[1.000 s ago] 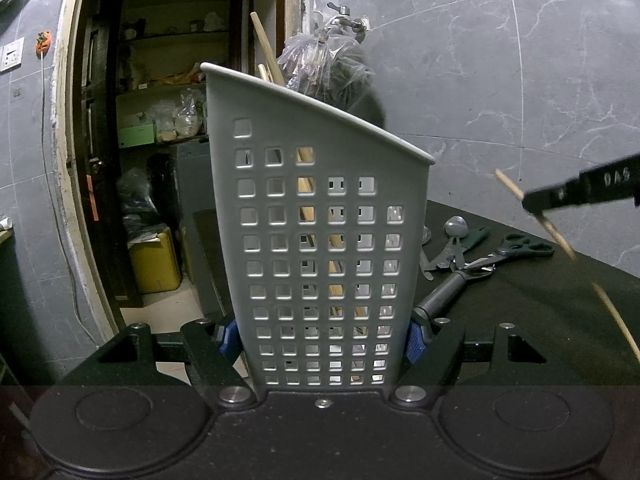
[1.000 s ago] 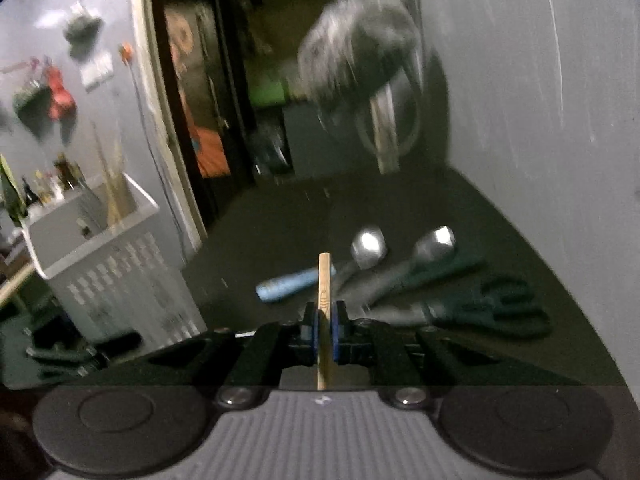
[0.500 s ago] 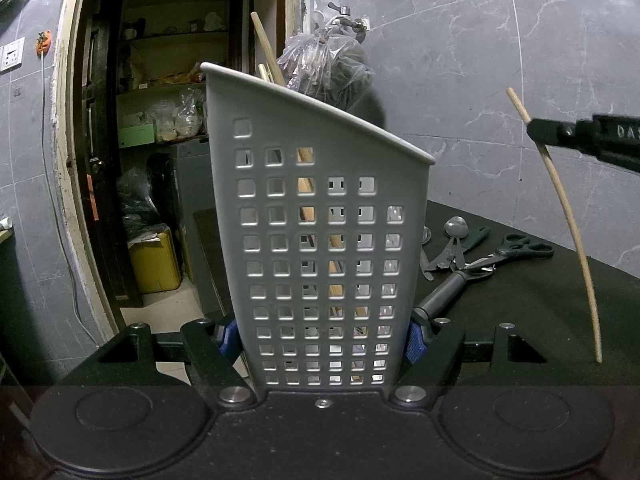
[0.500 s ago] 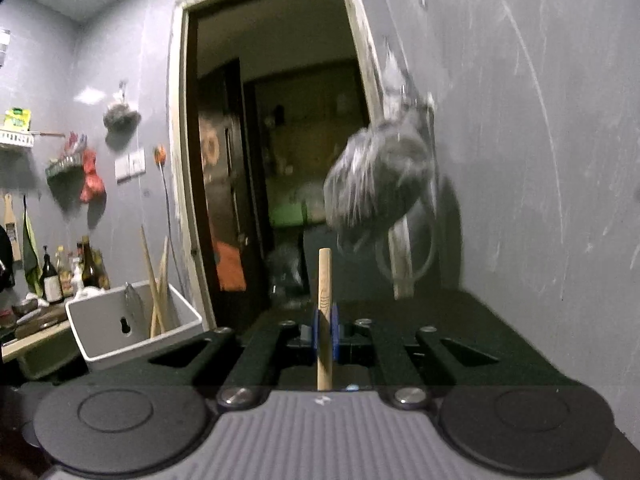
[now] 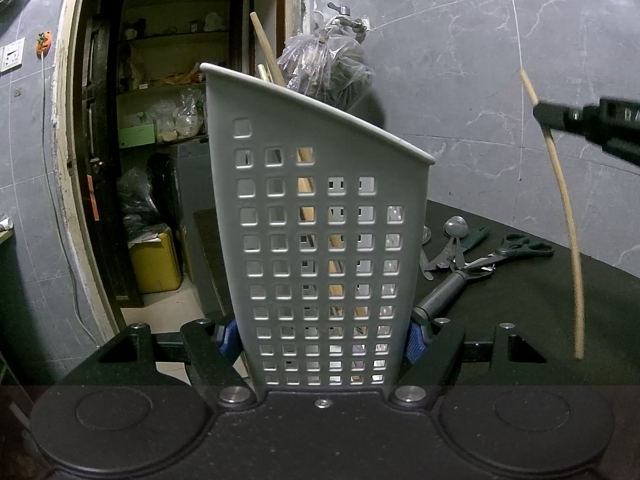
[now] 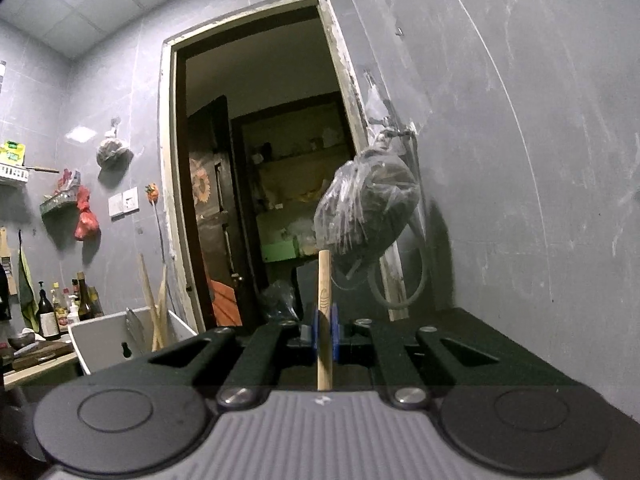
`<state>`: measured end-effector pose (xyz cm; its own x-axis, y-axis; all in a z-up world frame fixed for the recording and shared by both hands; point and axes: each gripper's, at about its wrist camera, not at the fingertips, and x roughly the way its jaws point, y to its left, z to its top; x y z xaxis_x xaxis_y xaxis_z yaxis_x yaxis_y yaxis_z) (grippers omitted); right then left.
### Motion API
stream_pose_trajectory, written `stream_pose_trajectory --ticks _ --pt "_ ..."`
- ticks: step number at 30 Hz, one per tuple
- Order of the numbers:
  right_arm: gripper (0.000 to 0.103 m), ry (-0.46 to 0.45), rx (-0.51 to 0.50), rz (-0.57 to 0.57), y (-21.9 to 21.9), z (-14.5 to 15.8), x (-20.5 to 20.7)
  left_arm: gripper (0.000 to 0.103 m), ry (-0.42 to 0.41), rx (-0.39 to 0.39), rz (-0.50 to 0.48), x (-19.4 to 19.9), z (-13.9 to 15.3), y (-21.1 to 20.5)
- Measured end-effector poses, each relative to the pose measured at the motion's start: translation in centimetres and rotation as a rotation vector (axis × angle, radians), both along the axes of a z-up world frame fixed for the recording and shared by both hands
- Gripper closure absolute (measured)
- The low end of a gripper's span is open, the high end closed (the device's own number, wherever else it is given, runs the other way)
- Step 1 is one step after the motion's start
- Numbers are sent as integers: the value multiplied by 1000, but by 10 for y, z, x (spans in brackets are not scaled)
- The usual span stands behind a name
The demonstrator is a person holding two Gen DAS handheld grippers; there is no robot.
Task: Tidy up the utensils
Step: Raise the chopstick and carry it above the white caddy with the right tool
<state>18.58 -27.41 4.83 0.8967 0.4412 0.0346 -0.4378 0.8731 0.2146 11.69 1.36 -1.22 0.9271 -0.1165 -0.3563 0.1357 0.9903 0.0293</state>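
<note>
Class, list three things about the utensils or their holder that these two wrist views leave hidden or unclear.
1. Left wrist: the holder's contents, screened by its perforated wall.
2. Right wrist: the chopstick's lower end, hidden behind the right gripper.
3. Left wrist: how many spoons lie beside the scissors; they overlap, partly behind the holder.

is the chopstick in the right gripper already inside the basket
No, the right gripper holds the chopstick in the air, well off to the side of the basket.

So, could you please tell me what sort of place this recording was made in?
Probably a home kitchen beside a storeroom: bottles stand on a side counter, spoons and scissors lie on the dark countertop, and a doorway opens onto cluttered pantry shelves.
</note>
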Motion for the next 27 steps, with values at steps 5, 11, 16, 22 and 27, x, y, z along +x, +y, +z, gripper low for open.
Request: stream_pose_trajectory --ticks 5,11,16,22,27 --pt "96 -64 19 23 6 15 -4 28 0 0 0 0 0 0" --pt "96 -150 13 65 24 46 0 28 0 0 0 0 0 0" --pt "96 -229 -25 128 48 92 5 28 0 0 0 0 0 -1" --pt "96 -319 -40 210 83 142 8 28 1 0 0 0 0 -1" --pt "96 -325 -3 278 112 145 16 28 0 0 1 0 0 -1"
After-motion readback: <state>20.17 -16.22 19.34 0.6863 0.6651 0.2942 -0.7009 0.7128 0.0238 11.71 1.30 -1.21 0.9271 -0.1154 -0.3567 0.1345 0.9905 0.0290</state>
